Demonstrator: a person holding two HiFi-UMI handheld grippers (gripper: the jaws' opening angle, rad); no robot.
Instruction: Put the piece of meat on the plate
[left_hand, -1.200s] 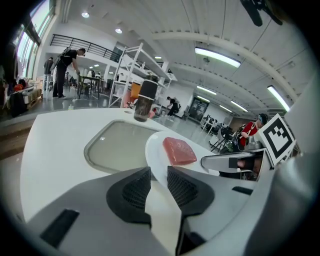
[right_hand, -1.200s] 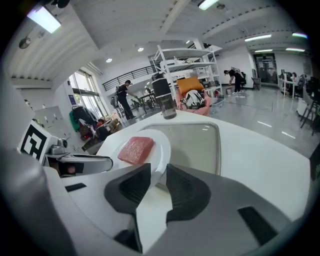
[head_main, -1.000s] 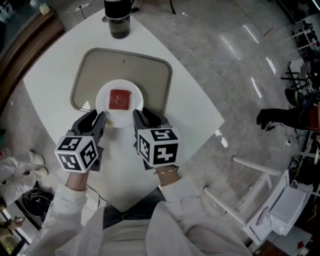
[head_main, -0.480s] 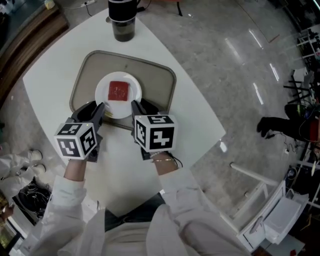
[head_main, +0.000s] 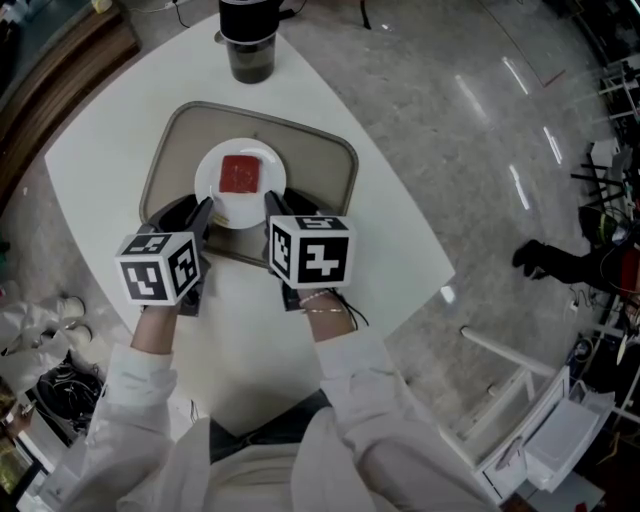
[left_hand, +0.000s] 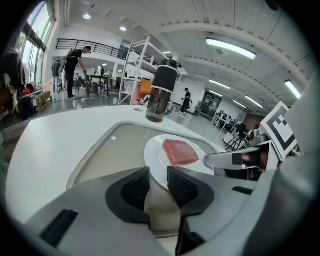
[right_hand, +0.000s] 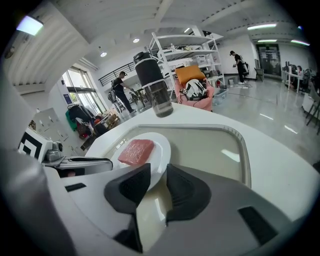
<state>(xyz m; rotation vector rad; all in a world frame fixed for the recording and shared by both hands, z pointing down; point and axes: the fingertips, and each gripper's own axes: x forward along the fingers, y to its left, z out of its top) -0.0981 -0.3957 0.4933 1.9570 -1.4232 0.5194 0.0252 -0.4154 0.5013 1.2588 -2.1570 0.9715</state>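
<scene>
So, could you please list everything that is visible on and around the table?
table: one, white, middle of head view
tray: one, beige, on the table
plate: one, white, on the tray
piece of meat: one, red, on the plate
bottle: one, dark, far table edge
floor: grey, around the table
left gripper: one, grey, by plate's near rim, jaws slightly apart
right gripper: one, grey, likewise
sleeves: two, white, bottom

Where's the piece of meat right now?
In the head view the piece of meat lies on the white plate, which sits on the tray, just ahead of and between the left gripper and right gripper.
</scene>
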